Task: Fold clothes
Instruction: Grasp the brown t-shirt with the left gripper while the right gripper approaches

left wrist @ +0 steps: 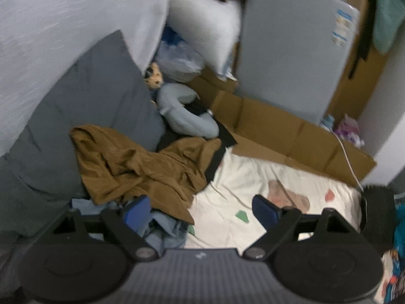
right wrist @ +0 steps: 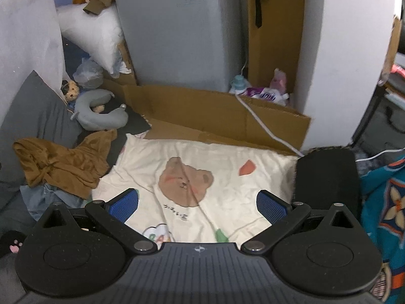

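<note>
One crumpled brown cloth top (left wrist: 141, 162) lay at the left of the frame on one pale blue denim piece (left wrist: 167, 228), beside the cream bear-print bed sheet (right wrist: 202, 157). The left hand-held gripper (left wrist: 200, 207) and right hand-held gripper (right wrist: 197, 202) were both wide open, holding nothing.

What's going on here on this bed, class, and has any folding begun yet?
A person holds a gripper in each hand above a cream bear-print sheet. The left gripper and right gripper are both open and hold nothing. A crumpled brown garment lies on a blue denim piece beside a grey pillow. Nothing looks folded yet.
</note>
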### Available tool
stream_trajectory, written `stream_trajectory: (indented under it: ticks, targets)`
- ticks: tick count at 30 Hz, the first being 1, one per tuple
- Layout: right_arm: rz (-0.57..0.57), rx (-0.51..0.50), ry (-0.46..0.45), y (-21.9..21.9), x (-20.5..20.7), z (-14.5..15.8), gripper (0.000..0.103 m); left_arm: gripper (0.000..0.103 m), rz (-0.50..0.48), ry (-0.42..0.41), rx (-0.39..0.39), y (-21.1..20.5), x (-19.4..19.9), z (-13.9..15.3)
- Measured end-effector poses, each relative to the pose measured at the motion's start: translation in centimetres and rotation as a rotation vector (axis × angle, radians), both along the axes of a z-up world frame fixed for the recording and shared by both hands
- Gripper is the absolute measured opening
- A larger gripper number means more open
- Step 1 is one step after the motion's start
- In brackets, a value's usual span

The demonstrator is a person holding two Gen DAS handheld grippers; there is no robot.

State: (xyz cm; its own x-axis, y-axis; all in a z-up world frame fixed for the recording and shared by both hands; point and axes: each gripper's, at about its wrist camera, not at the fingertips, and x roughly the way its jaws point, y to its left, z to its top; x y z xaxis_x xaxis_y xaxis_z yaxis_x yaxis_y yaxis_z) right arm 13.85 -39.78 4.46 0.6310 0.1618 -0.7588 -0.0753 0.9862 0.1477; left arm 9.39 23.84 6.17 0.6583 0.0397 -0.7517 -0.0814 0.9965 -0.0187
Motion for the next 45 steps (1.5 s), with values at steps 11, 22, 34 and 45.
stream_trajectory:
  ticks: [11,22,34,45]
  targets:
    - [0.068,0.044,-0.003,1.4,6.2,-3.8,0.103,0.088,0.102,-0.046,0.018,4.0,3.0,-3.9]
    - [0.146,0.042,0.032,3.3,10.9,-10.4,0.097,0.080,0.163,-0.098,0.005,7.4,7.4,-11.6]
    - [0.327,-0.014,0.036,6.7,13.1,-14.5,0.084,0.073,0.224,-0.143,-0.085,10.3,12.6,-19.6]
    - [0.464,-0.053,0.024,10.0,14.2,-19.7,0.084,0.068,0.315,-0.242,-0.174,14.3,16.1,-24.7]
